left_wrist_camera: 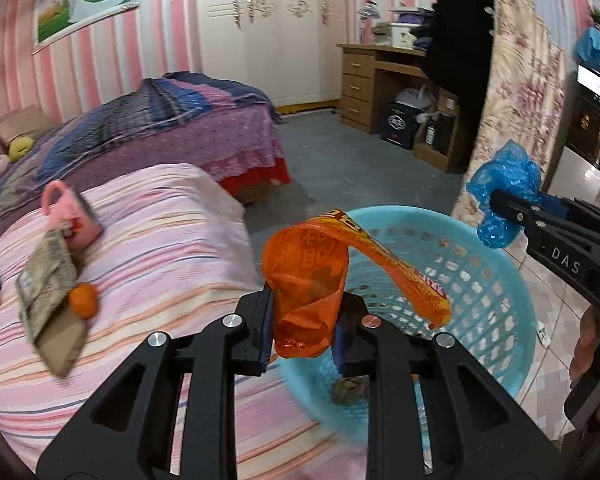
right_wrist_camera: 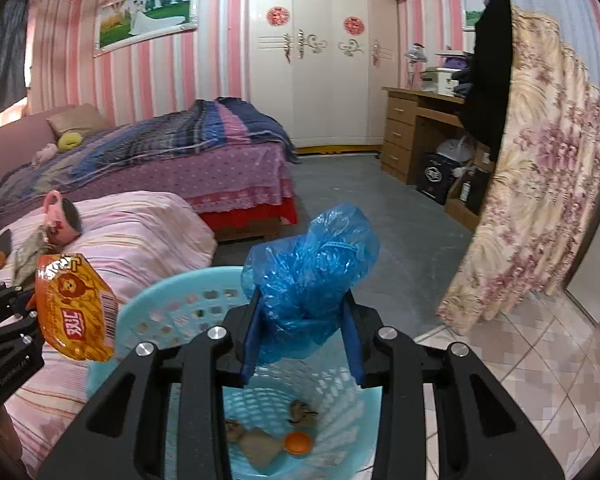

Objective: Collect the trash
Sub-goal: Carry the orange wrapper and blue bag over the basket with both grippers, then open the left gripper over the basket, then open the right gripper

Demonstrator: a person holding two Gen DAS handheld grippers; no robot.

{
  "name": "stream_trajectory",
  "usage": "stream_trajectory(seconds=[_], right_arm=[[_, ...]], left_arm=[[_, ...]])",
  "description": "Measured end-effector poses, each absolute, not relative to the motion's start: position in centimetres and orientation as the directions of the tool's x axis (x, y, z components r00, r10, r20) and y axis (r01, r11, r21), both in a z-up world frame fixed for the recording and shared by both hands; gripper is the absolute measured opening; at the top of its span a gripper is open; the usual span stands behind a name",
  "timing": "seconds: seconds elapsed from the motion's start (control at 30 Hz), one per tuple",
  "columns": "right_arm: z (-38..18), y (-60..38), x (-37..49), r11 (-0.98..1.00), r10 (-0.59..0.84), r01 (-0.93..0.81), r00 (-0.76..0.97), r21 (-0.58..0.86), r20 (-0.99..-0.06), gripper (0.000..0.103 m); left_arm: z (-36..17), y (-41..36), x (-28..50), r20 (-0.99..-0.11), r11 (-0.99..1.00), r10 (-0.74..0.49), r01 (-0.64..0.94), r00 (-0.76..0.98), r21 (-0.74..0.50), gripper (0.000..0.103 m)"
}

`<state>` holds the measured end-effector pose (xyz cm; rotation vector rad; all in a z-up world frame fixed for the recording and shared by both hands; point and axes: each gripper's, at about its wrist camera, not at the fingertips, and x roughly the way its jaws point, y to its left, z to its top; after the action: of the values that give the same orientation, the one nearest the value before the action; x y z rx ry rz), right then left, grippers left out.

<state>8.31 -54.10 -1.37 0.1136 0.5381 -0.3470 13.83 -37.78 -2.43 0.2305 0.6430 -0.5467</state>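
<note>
My left gripper (left_wrist_camera: 303,328) is shut on an orange snack wrapper (left_wrist_camera: 308,280) and holds it over the near rim of a light blue plastic basket (left_wrist_camera: 496,280). The wrapper also shows at the left of the right wrist view (right_wrist_camera: 74,308). My right gripper (right_wrist_camera: 304,340) is shut on a crumpled blue plastic bag (right_wrist_camera: 312,268) above the same basket (right_wrist_camera: 172,304); in the left wrist view the bag (left_wrist_camera: 504,196) hangs over the basket's right side. Scraps and an orange lid (right_wrist_camera: 298,442) lie in the basket's bottom.
A pink striped bed (left_wrist_camera: 152,240) lies left of the basket, with a pink mug (left_wrist_camera: 70,216), paper scraps (left_wrist_camera: 46,280) and a tangerine (left_wrist_camera: 83,300) on it. A floral curtain (right_wrist_camera: 532,200) hangs on the right. A desk (right_wrist_camera: 416,128) stands at the back.
</note>
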Motion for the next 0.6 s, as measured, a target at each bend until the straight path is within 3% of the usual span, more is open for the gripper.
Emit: stream_trajectory(seconds=[0.07,0.1,0.13,0.23,0.37,0.5,0.6], right_arm=[[-1.4,-54.7,8.0,0.931,-0.301,0.365,0.8,0.024,-0.519,0.035],[-1.4,-55.1,7.8,0.928,-0.304,0.372,0.799,0.029,-0.518,0.035],[-1.4,-55.2,7.7,0.927,-0.305,0.374,0.799,0.031,-0.518,0.035],[-1.6,-55.8,7.4,0.924,-0.307,0.381,0.801,0.042,-0.514,0.035],[-1.8,-56.4,7.3,0.92,-0.311,0.389,0.8,0.049,-0.513,0.035],[-1.8,-56.3,7.4,0.92,-0.312,0.39,0.799,0.047,-0.513,0.035],[-1.7,-55.9,7.6,0.922,-0.306,0.384,0.801,0.051,-0.514,0.035]], left_arm=[[-2.9,-38.8,13.9,-0.628,0.827,-0.42,0.561,0.656,0.034,0.023],[-3.1,-39.2,13.9,-0.631,0.824,-0.423,0.565,0.651,0.031,0.029],[-3.3,-39.7,14.0,-0.641,0.816,-0.431,0.577,0.635,0.023,0.043],[-3.7,-39.8,14.1,-0.649,0.804,-0.455,0.595,0.61,-0.004,0.067],[-4.1,-38.8,14.5,-0.649,0.821,-0.427,0.571,0.63,0.014,0.075],[-3.3,-36.7,14.8,-0.614,0.861,-0.376,0.507,0.694,0.045,0.091],[-2.2,-34.7,15.3,-0.585,0.886,-0.342,0.46,0.736,0.06,0.094]])
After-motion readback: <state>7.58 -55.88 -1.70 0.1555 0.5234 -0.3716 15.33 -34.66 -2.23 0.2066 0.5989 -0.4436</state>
